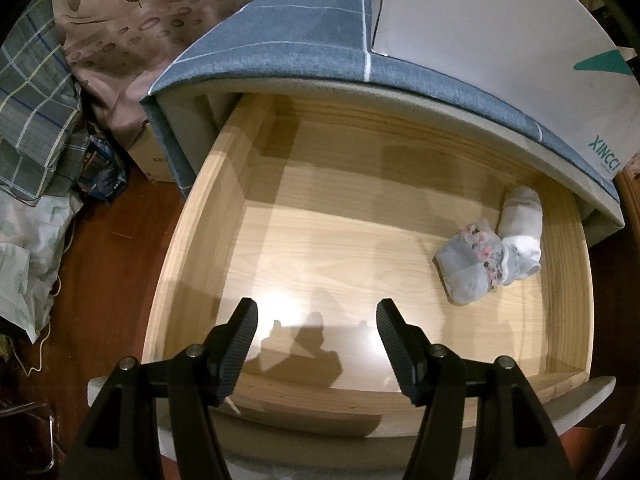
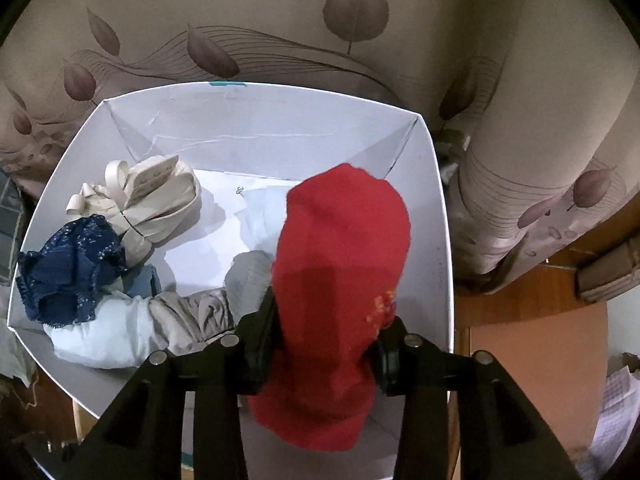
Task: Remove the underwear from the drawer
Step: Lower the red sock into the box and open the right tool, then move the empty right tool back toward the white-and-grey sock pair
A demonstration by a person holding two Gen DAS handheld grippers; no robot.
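The wooden drawer (image 1: pixel 188 236) stands pulled open. A rolled grey garment with a floral band (image 1: pixel 470 264) and a rolled white one (image 1: pixel 522 226) lie at its right side. My left gripper (image 1: pixel 316 320) is open and empty above the drawer's front edge, left of them. My right gripper (image 2: pixel 326 332) is shut on a red garment (image 2: pixel 340 256) and holds it over a white box (image 2: pixel 256 116). In the box lie a navy patterned piece (image 2: pixel 68 268), a cream bundle (image 2: pixel 156 196), and grey (image 2: pixel 196 312) and pale blue (image 2: pixel 104 340) pieces.
The white box (image 1: pixel 500 52) also shows on the blue-grey top (image 1: pixel 288 36) above the drawer. Leaf-print bedding (image 2: pixel 360 32) lies behind it. Plaid fabric (image 1: pixel 32 120) and bags (image 1: pixel 24 264) crowd the wooden floor (image 1: pixel 108 264) to the left.
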